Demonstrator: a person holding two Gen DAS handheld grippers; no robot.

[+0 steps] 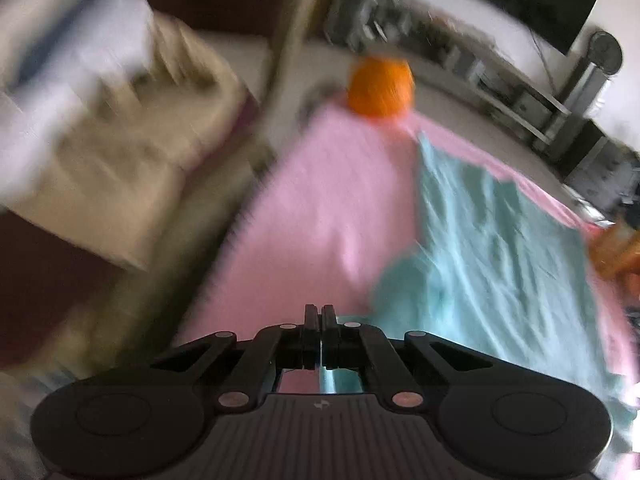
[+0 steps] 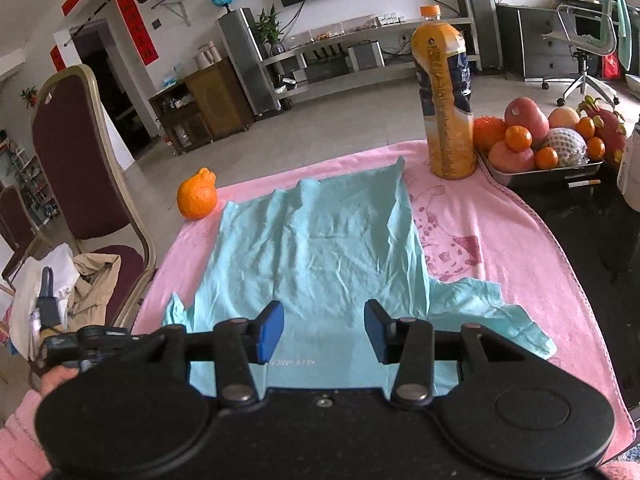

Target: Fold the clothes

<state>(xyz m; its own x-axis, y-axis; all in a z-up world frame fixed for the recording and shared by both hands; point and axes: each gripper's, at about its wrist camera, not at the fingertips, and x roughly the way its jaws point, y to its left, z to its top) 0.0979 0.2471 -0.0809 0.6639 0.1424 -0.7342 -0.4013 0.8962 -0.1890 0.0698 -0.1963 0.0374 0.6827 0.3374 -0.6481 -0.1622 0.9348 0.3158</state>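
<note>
Shirt [image 2: 316, 248] lying on pink towel [image 2: 500, 248] on desk, long axis running away from claws, one sleeve poking out right.
Left claw [image 1: 319, 312] pinched closed, nothing visibly caught; risking empty pull, no fold.
Right claw [image 2: 325, 330] hovering half-wide above near hem; dragging could bunch towel, nudge bottle [image 2: 446, 92].

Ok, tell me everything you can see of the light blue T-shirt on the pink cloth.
The light blue T-shirt is thin, creased fabric that looks like cotton, lying flat on the pink cloth. Its left side looks folded inward; the right sleeve still sticks out sideways. A small line of print sits near its near edge. The mandarin and juice bottle stand beside its far corners, apart from it. The right gripper hangs over the near edge, jaws open, gripping nothing.
</note>
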